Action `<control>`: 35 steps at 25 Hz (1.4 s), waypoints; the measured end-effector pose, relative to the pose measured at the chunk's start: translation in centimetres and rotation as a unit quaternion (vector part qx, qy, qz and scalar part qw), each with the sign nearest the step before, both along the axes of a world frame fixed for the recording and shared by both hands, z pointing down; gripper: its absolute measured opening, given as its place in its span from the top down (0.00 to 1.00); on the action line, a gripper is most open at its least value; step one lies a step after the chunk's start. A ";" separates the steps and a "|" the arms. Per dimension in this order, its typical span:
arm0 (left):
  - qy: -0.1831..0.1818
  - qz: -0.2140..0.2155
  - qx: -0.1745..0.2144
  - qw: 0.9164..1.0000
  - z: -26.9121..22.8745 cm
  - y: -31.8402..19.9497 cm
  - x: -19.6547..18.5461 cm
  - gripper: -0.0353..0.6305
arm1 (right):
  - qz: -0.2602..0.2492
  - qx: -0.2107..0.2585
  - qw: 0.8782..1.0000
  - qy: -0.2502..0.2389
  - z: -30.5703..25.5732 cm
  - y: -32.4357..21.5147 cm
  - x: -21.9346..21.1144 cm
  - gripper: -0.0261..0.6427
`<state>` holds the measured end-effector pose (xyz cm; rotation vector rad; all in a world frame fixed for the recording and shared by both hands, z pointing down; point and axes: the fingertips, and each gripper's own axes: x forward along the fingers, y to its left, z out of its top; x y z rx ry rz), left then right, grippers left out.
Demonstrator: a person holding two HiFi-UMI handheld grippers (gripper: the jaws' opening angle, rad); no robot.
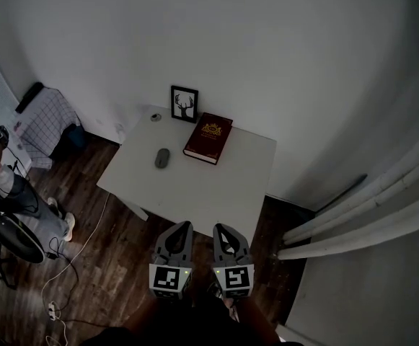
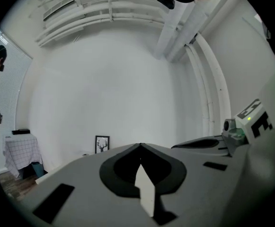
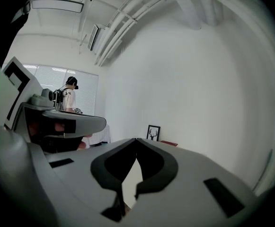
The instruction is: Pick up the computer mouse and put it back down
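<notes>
Table (image 1: 195,193) bears mouse (image 1: 163,158), book (image 1: 208,138), picture (image 1: 184,104), perhaps tape (image 1: 156,117).

mouse (image 1: 162,158) on table (image 1: 216,193), book (image 1: 208,138) right, frame (image 1: 184,104) behind

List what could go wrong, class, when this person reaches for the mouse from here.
1. The left gripper and right gripper both have shut jaws and are short of the table. Reaching the computer mouse without opening would likely shove it rather than grip it.
2. The red book lies close beside the mouse, so a wide approach might nudge it.
3. The framed picture stands behind at the table's far edge, and overshooting could topple it.
</notes>
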<state>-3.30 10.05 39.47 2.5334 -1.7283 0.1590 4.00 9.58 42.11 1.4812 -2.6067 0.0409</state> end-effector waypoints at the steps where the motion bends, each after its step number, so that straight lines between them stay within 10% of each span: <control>1: 0.000 0.002 -0.001 1.000 0.1 0.1 -0.3 0.95 | 0.000 0.003 1.000 0.009 0.1 0.1 -0.3 0.93; 35: 0.003 0.011 0.005 1.000 0.0 0.0 -2.8 0.95 | 0.004 0.062 0.998 -0.005 -3.9 0.8 -3.4 0.93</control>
